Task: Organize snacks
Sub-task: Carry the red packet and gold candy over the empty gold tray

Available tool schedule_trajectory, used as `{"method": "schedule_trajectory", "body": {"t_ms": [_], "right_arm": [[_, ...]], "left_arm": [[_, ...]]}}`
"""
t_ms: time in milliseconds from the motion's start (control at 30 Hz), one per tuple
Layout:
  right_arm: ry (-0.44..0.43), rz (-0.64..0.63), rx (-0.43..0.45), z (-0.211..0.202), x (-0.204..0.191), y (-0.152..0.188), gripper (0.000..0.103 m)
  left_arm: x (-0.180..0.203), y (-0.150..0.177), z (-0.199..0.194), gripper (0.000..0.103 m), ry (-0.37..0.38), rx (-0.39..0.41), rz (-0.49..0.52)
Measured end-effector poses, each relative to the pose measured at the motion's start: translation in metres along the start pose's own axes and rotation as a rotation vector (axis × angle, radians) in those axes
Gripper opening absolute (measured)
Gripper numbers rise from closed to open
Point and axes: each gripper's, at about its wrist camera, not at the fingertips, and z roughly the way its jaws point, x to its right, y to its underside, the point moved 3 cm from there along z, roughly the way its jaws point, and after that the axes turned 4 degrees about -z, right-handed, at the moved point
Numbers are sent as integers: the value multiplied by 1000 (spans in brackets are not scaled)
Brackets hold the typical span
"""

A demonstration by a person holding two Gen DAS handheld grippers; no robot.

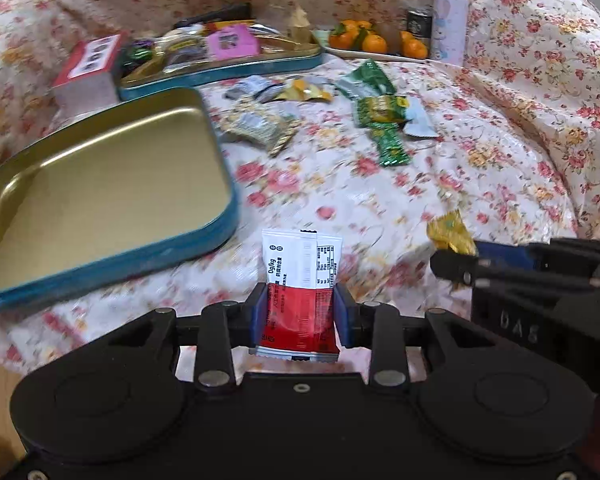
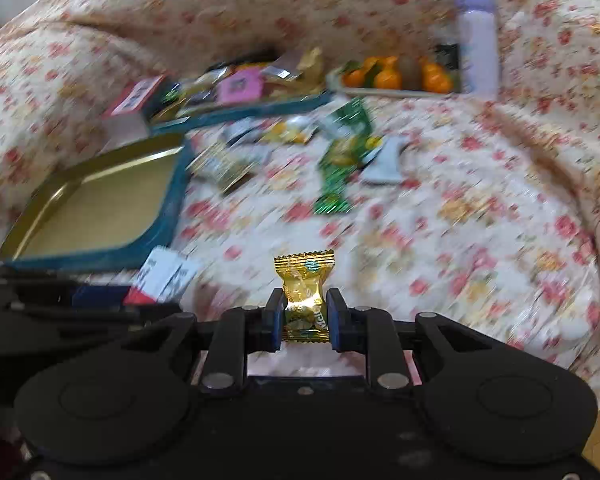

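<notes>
Holding one snack in each hand, the person is partway through the sorting. The left gripper [image 1: 300, 312] is clenched on a red and white packet [image 1: 300, 284], which stands upright between the pads. The right gripper [image 2: 303, 316] pinches a gold candy [image 2: 304, 300] the same way.

As far as the pictures show, the far tin [image 1: 236, 68] at the back already holds a mix of wrapped snacks, among them a pink packet [image 1: 230, 42]. The near tin [image 1: 100, 196], gold inside with a blue-green rim, has nothing in it. Both held items hang above the flowered cloth [image 1: 480, 152], to the right of that tin, so neither is put away yet.

Loose on the cloth lie green wrappers [image 1: 382, 120], a yellow wrapper [image 1: 306, 90], a pale speckled packet [image 1: 260, 126] and a few grey ones. My judgement is that well under half the job is done.

Behind them stand a plate of oranges [image 1: 374, 42], a lilac bottle [image 1: 450, 16] and a small dark can [image 1: 419, 24], and a red and white box [image 1: 90, 66] leans beside the far tin.

As for writing, the white part of the red and white packet shows "0g/kg" and small characters too fine to read. The gold candy carries letters that I cannot make out. Printed labels on the box and pink packet are too blurred to tell.
</notes>
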Motion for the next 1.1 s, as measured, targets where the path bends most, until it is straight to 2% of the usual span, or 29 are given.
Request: {"method": "schedule_trajectory", "body": {"t_ms": [133, 333, 633, 867, 1100], "right_arm": [[-54, -28, -62, -1, -21, 17, 23], [-97, -98, -132, 1, -50, 35, 23], [-157, -181, -174, 7, -89, 31, 23], [-200, -240, -151, 3, -111, 8, 23], [-237, -261, -43, -1, -128, -41, 23]], "left_arm": [[-14, 15, -9, 42, -50, -9, -16], [-40, 35, -18, 42, -82, -27, -88], [-88, 44, -41, 42, -155, -17, -216], [-108, 26, -56, 42, -185, 28, -251], [-120, -7, -50, 42, -201, 72, -253]]}}
